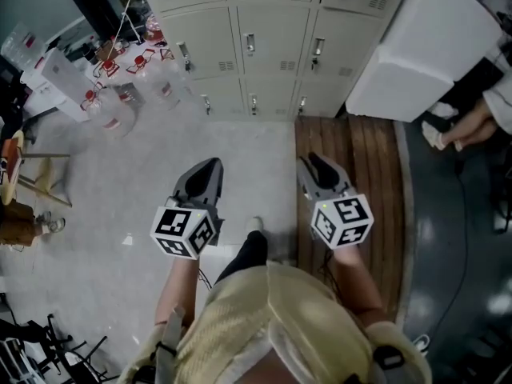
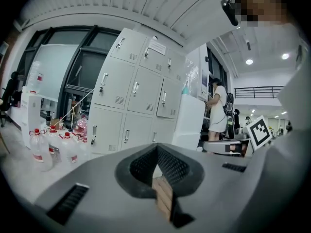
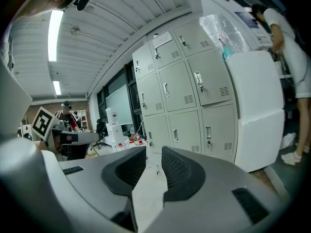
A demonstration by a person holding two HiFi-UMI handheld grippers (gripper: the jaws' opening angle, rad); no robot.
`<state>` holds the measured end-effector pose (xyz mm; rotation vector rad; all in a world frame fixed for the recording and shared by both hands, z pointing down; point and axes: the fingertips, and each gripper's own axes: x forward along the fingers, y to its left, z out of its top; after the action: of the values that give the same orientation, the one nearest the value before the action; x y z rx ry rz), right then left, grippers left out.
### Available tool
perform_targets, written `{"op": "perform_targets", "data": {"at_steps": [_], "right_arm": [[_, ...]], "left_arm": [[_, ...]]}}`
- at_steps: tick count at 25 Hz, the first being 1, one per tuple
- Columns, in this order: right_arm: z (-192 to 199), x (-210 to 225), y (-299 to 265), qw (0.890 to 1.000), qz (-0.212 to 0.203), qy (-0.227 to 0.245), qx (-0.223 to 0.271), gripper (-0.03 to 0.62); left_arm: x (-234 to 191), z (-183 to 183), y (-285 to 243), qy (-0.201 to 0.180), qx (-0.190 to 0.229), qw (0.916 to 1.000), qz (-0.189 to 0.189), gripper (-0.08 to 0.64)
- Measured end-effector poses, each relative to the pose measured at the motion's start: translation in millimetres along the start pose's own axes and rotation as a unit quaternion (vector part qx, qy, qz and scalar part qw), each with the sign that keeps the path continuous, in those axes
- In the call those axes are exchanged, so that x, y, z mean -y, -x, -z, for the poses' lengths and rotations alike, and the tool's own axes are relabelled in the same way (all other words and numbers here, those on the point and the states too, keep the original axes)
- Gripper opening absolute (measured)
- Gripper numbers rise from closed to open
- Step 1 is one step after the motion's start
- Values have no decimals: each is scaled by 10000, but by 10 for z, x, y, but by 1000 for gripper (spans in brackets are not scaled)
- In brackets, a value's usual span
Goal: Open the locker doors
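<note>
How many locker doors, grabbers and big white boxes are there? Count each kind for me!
Light grey metal locker doors: 9
Grey two-jaw grippers: 2 (left gripper, right gripper)
Big white box: 1
Total: 12

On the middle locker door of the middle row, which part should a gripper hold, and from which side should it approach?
Grip the small upright handle near the left edge of that door, coming straight from the front, one jaw each side. It is narrow and vertical, and the vent sits toward the right edge, so the door probably swings open from the left.
</note>
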<state>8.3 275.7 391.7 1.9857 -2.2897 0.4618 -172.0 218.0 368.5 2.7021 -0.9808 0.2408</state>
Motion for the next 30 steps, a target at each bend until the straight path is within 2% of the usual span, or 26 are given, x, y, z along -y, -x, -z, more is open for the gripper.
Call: {"op": "perform_targets", "data": {"at_steps": [9,14,20,27,30], "right_arm": [[-70,177,-625,9997,191,-99,-89,141],[-136,280,-972,9992,335,-103,-166,152],[-255,453,-1314,9984,536,-134,-73,155],[-386,791,-1714,9977,659,-71,-132,155],[-424,1022,-1939,9976,668,-27,-155,155]], "left_arm": [[-509,-93,-483,-46,-85,9999,127,3],[-881,-171,-668,-63,-62,9999,65,3],[-1178,-318,-945,-27,-30,9999,161,3],[-1213,-367,-1343,188,-178,9989,403,3],[-1208,-426,-1552,60,-182,9989,421,3]]}}
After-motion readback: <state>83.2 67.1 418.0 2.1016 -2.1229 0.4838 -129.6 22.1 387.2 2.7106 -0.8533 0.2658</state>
